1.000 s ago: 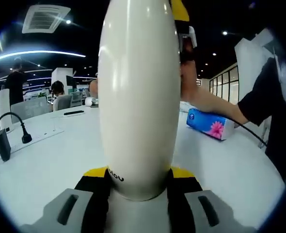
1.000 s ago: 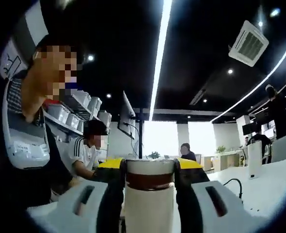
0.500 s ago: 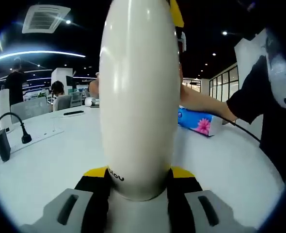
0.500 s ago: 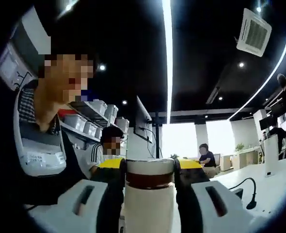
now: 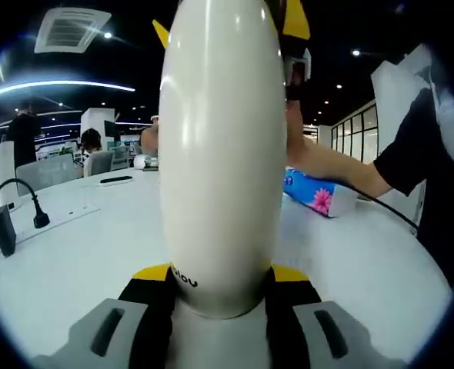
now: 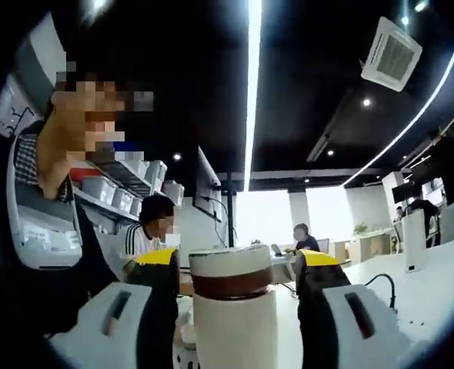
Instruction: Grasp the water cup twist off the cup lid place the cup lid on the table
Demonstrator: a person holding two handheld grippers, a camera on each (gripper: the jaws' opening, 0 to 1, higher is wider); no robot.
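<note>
Left gripper view: the left gripper (image 5: 220, 286) is closed on the lower body of one white water cup (image 5: 221, 146), its yellow-and-black jaws pressed against both sides of the cup, which stands upright along the middle of the view. At the cup's top, yellow tips of the right gripper (image 5: 288, 31) flank it, with a person's forearm (image 5: 335, 165) reaching in from the right. Behind lies one white table (image 5: 81, 254). On it, to the right of the cup, is one blue tissue pack (image 5: 319, 196) with a pink flower print; to the left are one black cable with plug (image 5: 27, 204) and one flat dark object (image 5: 117, 179), too small to identify. Two seated or standing people (image 5: 23, 134) appear far left. One ceiling air vent (image 5: 69, 29) and a curved light strip (image 5: 58, 84) are overhead.

Right gripper view: the right gripper (image 6: 235, 269) is parted, both jaws standing clear of the cup lid (image 6: 231, 261); gaps show on each side, so it holds nothing. The white lid sits above a brown band on the cup, between the jaws. Beyond are a dark ceiling with one long light strip (image 6: 252, 84) and one vent (image 6: 394, 52), shelving with white bins (image 6: 123, 181), and a bright window (image 6: 262, 217).
</note>
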